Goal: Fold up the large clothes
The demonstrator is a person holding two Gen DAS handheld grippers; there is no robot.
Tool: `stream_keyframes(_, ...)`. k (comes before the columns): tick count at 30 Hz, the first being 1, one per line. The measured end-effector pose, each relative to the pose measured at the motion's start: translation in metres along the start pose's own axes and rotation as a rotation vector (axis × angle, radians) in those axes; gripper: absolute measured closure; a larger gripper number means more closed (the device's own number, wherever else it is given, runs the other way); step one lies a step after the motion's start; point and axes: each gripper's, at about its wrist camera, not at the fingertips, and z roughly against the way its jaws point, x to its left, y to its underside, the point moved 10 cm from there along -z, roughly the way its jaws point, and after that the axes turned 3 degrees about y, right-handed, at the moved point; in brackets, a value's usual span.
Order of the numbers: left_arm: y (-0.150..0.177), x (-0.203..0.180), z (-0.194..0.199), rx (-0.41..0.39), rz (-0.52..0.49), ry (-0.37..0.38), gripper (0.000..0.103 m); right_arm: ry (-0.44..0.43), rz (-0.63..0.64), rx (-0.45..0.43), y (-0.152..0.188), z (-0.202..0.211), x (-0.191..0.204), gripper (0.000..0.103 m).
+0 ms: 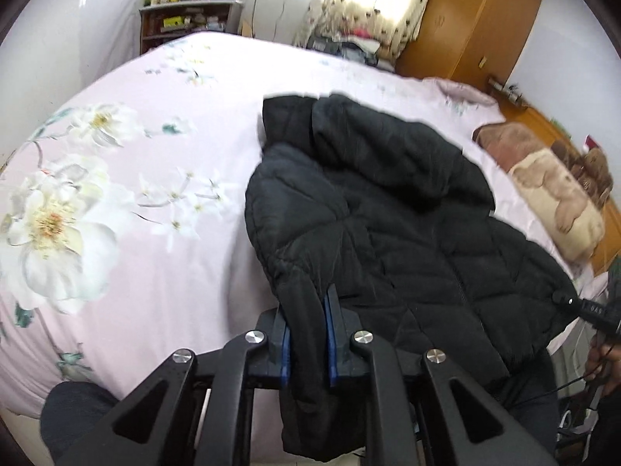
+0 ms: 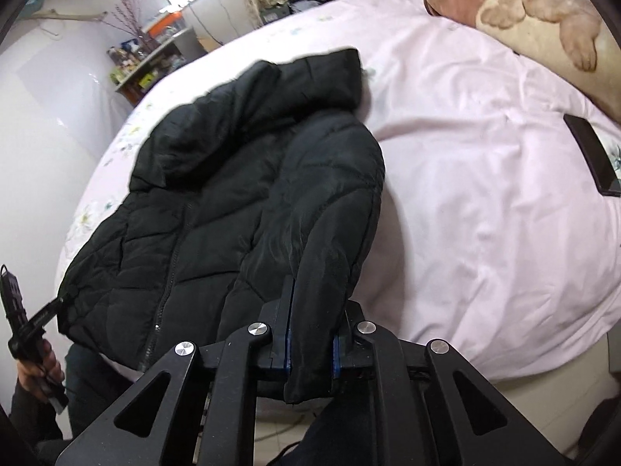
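A black quilted hooded jacket [image 1: 388, 213] lies front up on the pink floral bed [image 1: 155, 155], hood toward the far side, zipper down the middle. My left gripper [image 1: 306, 299] is shut on the cuff of the jacket's left sleeve [image 1: 302, 334] near the bed's near edge. In the right wrist view the same jacket [image 2: 217, 194] fills the left half. My right gripper [image 2: 314, 310] is shut on the cuff of the other sleeve [image 2: 314, 334]. Both sleeves run from the shoulders down to the grippers. The left gripper's body shows at the far left of the right wrist view [image 2: 19, 318].
A brown and cream plush pillow [image 1: 551, 194] lies at the bed's right side; it also shows in the right wrist view [image 2: 535, 7]. A dark phone [image 2: 594, 155] lies on the sheet at right. A cluttered shelf [image 1: 186, 15] and a wooden wardrobe [image 1: 473, 23] stand beyond the bed.
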Motion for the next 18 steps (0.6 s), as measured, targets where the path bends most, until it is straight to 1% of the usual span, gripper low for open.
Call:
stream_keyframes(3,0.009,0.003,0.02,-0.012,-0.004,0.019,0.089,-0.027,-0.021,-0.018,0.008,0.019,0.0,0.09)
stream_keyframes(7,0.02,-0.001,0.035,-0.009,-0.009,0.033,0.089,-0.058,-0.057,-0.038,0.018,0.036,-0.002,0.09)
stream_keyframes(9,0.019,-0.002,0.042,-0.018,-0.001,0.051,0.089,-0.061,-0.056,-0.052,0.02,0.043,0.004,0.09)
stream_keyframes(11,0.015,-0.001,0.052,-0.039,0.005,0.069,0.089,-0.068,-0.056,-0.068,0.021,0.052,0.007,0.09)
stream_keyframes(15,-0.008,-0.005,0.055,-0.083,0.028,0.098,0.089,-0.088,-0.071,-0.106,0.011,0.065,0.011,0.09)
stream_keyframes(18,-0.024,-0.004,0.06,-0.115,0.063,0.123,0.089,-0.11,-0.087,-0.14,-0.005,0.073,0.016,0.09)
